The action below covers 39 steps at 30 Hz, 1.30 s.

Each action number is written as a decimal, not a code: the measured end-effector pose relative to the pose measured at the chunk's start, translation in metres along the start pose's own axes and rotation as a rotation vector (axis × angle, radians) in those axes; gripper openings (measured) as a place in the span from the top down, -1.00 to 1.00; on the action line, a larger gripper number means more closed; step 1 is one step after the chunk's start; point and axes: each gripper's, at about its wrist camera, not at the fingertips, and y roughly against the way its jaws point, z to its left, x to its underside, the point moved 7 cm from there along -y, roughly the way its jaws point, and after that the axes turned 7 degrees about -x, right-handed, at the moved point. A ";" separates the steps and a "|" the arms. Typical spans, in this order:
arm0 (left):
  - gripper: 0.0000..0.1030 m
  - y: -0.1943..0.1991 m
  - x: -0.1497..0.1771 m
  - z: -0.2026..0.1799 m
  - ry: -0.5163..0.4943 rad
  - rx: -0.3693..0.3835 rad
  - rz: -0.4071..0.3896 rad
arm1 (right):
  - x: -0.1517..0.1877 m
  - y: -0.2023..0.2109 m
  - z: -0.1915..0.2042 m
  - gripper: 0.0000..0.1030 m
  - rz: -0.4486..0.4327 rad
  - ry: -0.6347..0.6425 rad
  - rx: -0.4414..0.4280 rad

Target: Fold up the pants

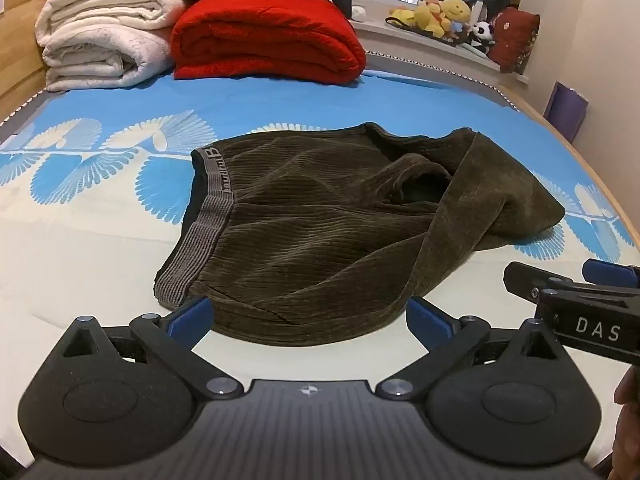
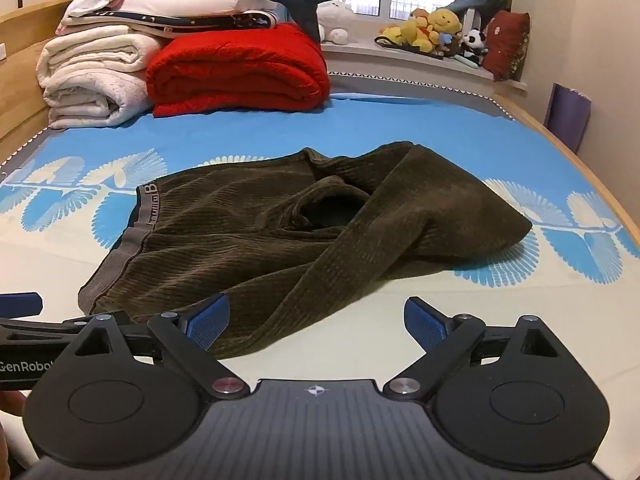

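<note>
One pair of dark corduroy pants (image 1: pixel 320 224) lies crumpled in the middle of the bed (image 1: pixel 100 248). At its left end is the grey waistband (image 1: pixel 200 236), a firm edge good to pinch. The cloth looks soft, thick and limp. On the right, one leg (image 2: pixel 440 208) is thrown over the rest. The left gripper (image 1: pixel 308 316) and the right gripper (image 2: pixel 316 320) hover near, jaws wide and holding nothing.
</note>
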 end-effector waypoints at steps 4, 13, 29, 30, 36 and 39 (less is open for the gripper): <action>-0.99 -0.001 0.001 -0.002 0.000 -0.002 -0.002 | 0.001 0.001 -0.003 -0.84 -0.001 -0.005 0.004; -0.99 -0.002 0.003 -0.003 -0.003 -0.005 0.000 | -0.001 -0.001 -0.001 -0.84 0.013 -0.009 0.011; -0.99 -0.001 0.003 -0.004 -0.008 -0.001 -0.003 | 0.002 -0.003 0.000 -0.83 0.011 -0.016 0.012; -0.99 -0.001 0.003 -0.004 -0.008 -0.001 -0.002 | 0.001 -0.003 -0.001 -0.83 0.009 -0.016 0.012; -0.99 -0.001 0.003 -0.003 -0.007 -0.001 0.003 | 0.003 -0.005 0.000 -0.83 0.021 -0.022 0.012; -0.97 0.000 0.001 -0.003 -0.016 0.004 -0.007 | 0.004 -0.005 0.000 -0.83 0.040 -0.028 0.012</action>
